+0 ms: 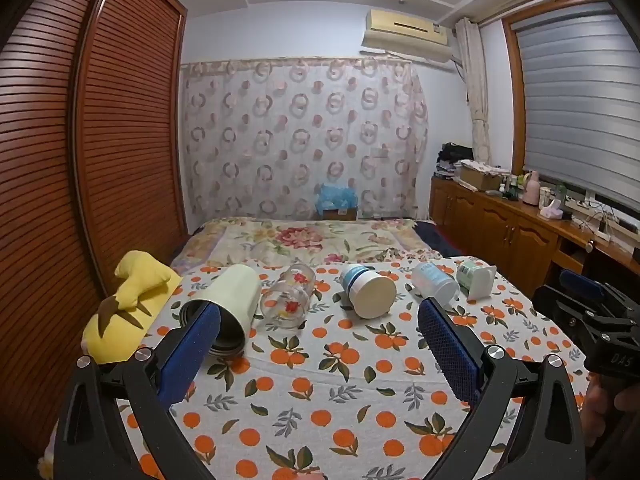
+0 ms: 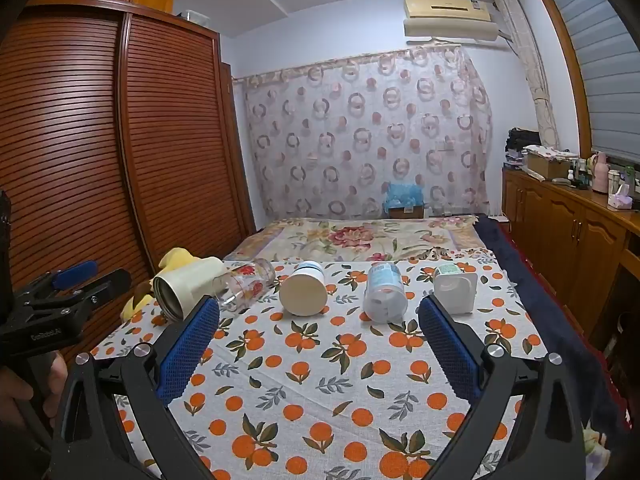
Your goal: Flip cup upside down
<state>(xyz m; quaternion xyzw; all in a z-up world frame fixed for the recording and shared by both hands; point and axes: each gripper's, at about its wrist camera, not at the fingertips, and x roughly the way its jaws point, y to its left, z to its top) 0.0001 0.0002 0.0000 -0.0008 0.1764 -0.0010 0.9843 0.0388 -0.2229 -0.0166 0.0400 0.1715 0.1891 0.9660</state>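
Observation:
Several cups lie on their sides in a row on the orange-print cloth (image 1: 320, 392). From the left: a cream steel-lined tumbler (image 1: 226, 308) (image 2: 182, 286), a clear floral glass (image 1: 290, 296) (image 2: 246, 284), a white and blue paper cup (image 1: 370, 290) (image 2: 304, 288), a pale blue plastic cup (image 1: 434, 282) (image 2: 384, 292) and a white square-rimmed cup (image 1: 478, 280) (image 2: 456, 286). My left gripper (image 1: 320, 320) is open and empty, nearest the tumbler and glass. My right gripper (image 2: 320, 316) is open and empty, short of the paper and plastic cups.
A yellow plush toy (image 1: 128, 304) lies at the cloth's left edge by the slatted wardrobe (image 1: 80, 160). A floral blanket (image 1: 312, 240) covers the bed beyond. A wooden cabinet (image 2: 568, 224) with clutter stands at the right. The right gripper shows in the left wrist view (image 1: 592, 312).

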